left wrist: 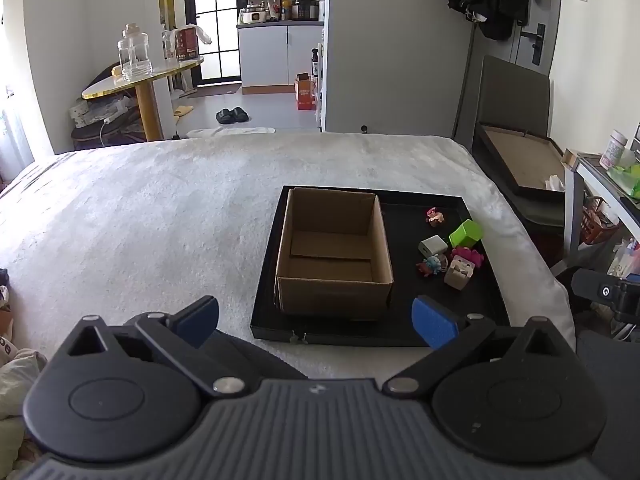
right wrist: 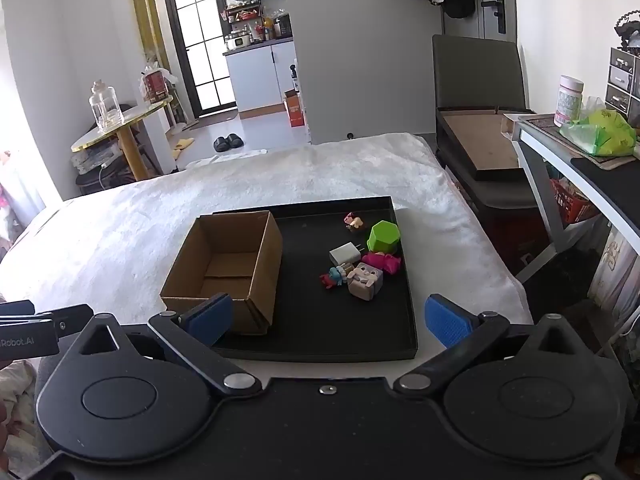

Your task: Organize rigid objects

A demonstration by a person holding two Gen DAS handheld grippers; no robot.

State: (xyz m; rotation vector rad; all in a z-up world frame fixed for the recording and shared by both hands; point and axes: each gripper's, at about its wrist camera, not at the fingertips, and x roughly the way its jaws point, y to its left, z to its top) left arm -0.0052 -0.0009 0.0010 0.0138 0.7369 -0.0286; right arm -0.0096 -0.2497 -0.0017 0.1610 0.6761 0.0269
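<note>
Both tongs hang released above the near edge of the bed, jaws spread wide with nothing between them. The left tongs (left wrist: 316,322) point down toward the cardboard box (left wrist: 334,252); the right tongs (right wrist: 328,320) look across the near rim of the black tray (right wrist: 408,280) at the small things to be sorted.

No item has been picked yet, so the step in hand is judged to be a first reach. The box is empty and stands on the left part of the tray. To its right lie a white charger (right wrist: 344,253), a green cup (right wrist: 383,236) on its side, a pink toy (right wrist: 382,261), a grey cube figure (right wrist: 365,280), a small red and blue figure (right wrist: 334,277) and another small figure (right wrist: 354,221) near the far rim.

The charger, cube and pink toy crowd close, some likely touching, so a clean start would be the right tongs taking an outlying piece, the far figure or the cup, coming down from above.

The tray's raised rim and the box's tall walls call for lifting well clear. The white blanket (left wrist: 140,220) to the left is open room.
</note>
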